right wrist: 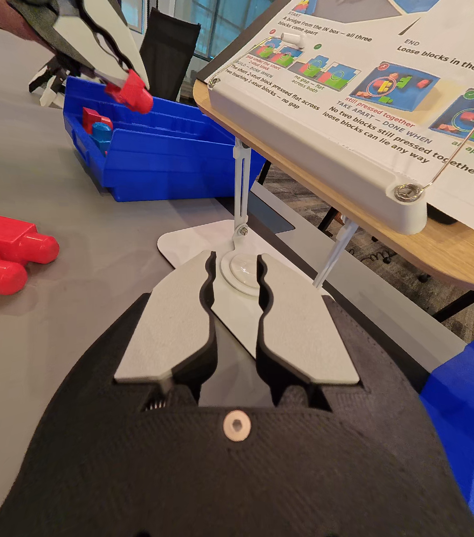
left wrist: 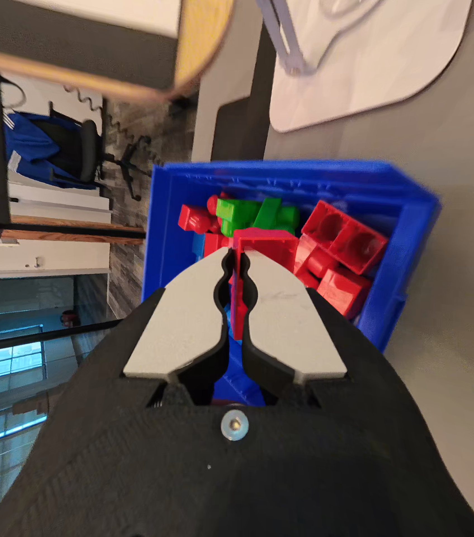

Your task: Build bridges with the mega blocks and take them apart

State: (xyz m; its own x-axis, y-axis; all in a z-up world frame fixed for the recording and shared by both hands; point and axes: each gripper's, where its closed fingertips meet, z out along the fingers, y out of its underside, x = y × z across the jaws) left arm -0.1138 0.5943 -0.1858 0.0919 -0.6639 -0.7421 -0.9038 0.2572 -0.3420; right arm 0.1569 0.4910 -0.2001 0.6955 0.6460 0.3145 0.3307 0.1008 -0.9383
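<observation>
Holding a red block (left wrist: 264, 247) by its thin wall, your left gripper (left wrist: 237, 252) clamped above the blue bin (left wrist: 160, 232), your right gripper (right wrist: 235, 258) apart, empty, over the white stand base (right wrist: 195, 238).

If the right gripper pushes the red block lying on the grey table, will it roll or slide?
The red block probably slides: its flat side rests on the table. It looks like rigid, glossy plastic, so likely light and somewhat slippery for the pads.

In the right wrist view, the bin (right wrist: 154, 162) sits on the table (right wrist: 90, 226) at upper left, with blocks inside. A two-stud block (right wrist: 3, 255) lies at the left edge, well apart from it. The stand base (right wrist: 198, 241) sits mid-frame, its board (right wrist: 375, 122) above at upper right.
</observation>
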